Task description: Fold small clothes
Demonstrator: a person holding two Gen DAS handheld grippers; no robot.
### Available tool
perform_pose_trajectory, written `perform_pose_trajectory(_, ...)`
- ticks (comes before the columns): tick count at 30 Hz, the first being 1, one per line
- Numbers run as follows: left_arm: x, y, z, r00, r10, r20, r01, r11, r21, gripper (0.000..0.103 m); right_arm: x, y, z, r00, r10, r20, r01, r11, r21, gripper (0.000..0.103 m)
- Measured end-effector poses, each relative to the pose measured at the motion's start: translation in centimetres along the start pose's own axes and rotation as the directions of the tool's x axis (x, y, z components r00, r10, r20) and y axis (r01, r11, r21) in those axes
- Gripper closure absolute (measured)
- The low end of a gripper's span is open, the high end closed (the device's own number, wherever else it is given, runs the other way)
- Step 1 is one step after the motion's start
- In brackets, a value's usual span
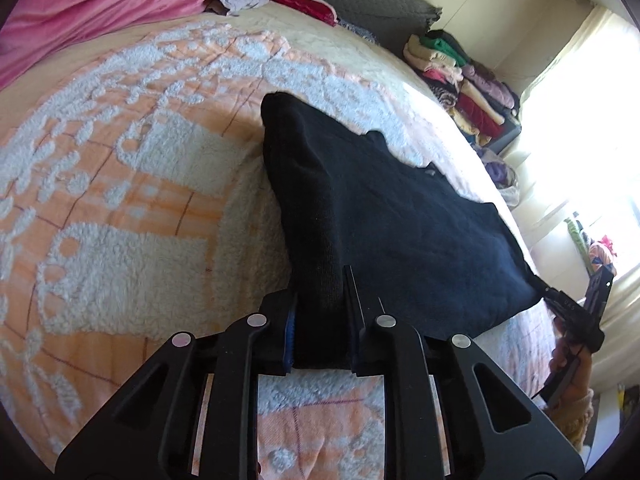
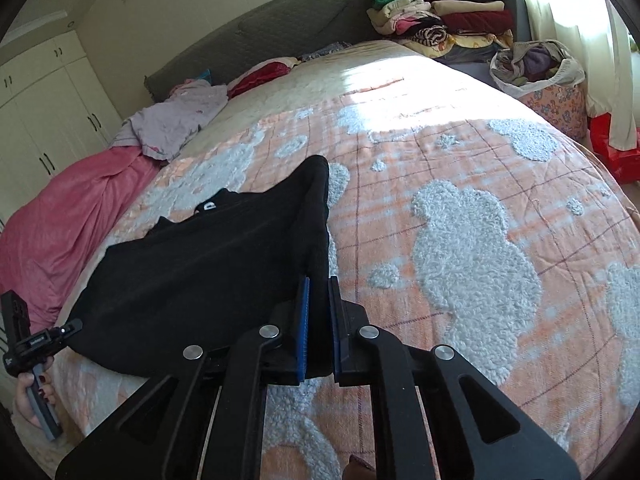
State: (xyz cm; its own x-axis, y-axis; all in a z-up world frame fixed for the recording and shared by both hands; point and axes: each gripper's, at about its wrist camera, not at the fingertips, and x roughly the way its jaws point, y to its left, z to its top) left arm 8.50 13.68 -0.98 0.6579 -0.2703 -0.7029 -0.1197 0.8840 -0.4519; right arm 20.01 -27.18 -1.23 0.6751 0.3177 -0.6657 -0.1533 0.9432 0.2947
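A black garment [image 1: 392, 216] lies spread on the orange and white fleece blanket [image 1: 120, 184] of a bed. My left gripper [image 1: 320, 320] is shut on the garment's near left corner, with black cloth bunched between its blue pads. In the right wrist view the same black garment [image 2: 208, 256] stretches to the left. My right gripper [image 2: 318, 320] is shut on its near right corner, a fold of cloth running up between the pads. Each view shows the other gripper at the garment's far bottom corner: the right gripper [image 1: 560, 304] and the left gripper [image 2: 48, 340], held by a hand.
A pink blanket [image 2: 60, 232] and a lilac garment [image 2: 176, 120] lie at the bed's left side, with a red cloth [image 2: 260, 76] near the grey headboard [image 2: 272, 28]. Folded clothes [image 2: 444, 20] are stacked beyond the bed's far right corner, beside a bag of clothes [image 2: 536, 64].
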Motion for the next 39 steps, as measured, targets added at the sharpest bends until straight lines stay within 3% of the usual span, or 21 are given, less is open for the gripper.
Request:
perform_pose_trajectory(3, 0.6, 0.1, -0.7, 1.000, 0.025, -0.004, -0.025, 1.000, 0.011, 0.089, 1.3, -0.2, -1.0, 0.998, -0.058, -0.036, 0.058, 0.998, -0.016, 0.095)
perform_pose_trajectory(8, 0.2, -0.1, -0.9, 0.998, 0.057, 0.002, -0.057, 0.998, 0.034, 0.082, 2.1, -0.6, -1.4, 0.996, -0.084, -0.040, 0.085, 0.996, 0.013, 0.091)
perform_pose_trajectory(13, 0.1, -0.2, -1.1, 0.995, 0.097, 0.013, -0.098, 0.994, 0.054, 0.072, 1.7, -0.5, -1.5, 0.991, -0.128, -0.023, 0.129, 0.991, 0.030, 0.075)
perform_pose_trajectory(15, 0.1, -0.2, -1.1, 0.995, 0.103, 0.014, -0.103, 0.993, 0.058, 0.072, 1.4, -0.6, -1.6, 0.991, -0.132, -0.019, 0.132, 0.990, 0.039, 0.073)
perform_pose_trajectory(17, -0.1, -0.4, -1.1, 0.993, 0.118, 0.018, -0.119, 0.990, 0.073, 0.071, 1.0, -0.6, -1.5, 0.990, -0.140, -0.012, 0.141, 0.989, 0.053, 0.062)
perform_pose_trajectory(22, -0.2, -0.7, -1.2, 0.991, 0.132, 0.020, -0.134, 0.987, 0.090, 0.070, -0.1, -0.4, -1.5, 0.991, -0.132, 0.012, 0.131, 0.989, 0.064, 0.061)
perform_pose_trajectory(25, -0.3, -0.6, -1.3, 0.991, 0.133, 0.019, -0.134, 0.987, 0.090, 0.069, -0.6, -0.2, -1.5, 0.990, -0.142, 0.023, 0.140, 0.988, 0.064, 0.048)
perform_pose_trajectory(39, -1.6, -1.2, -1.9, 0.985, 0.166, 0.040, -0.169, 0.979, 0.113, 0.061, -2.7, 2.0, -1.6, 0.990, -0.122, 0.065, 0.120, 0.992, 0.032, 0.026)
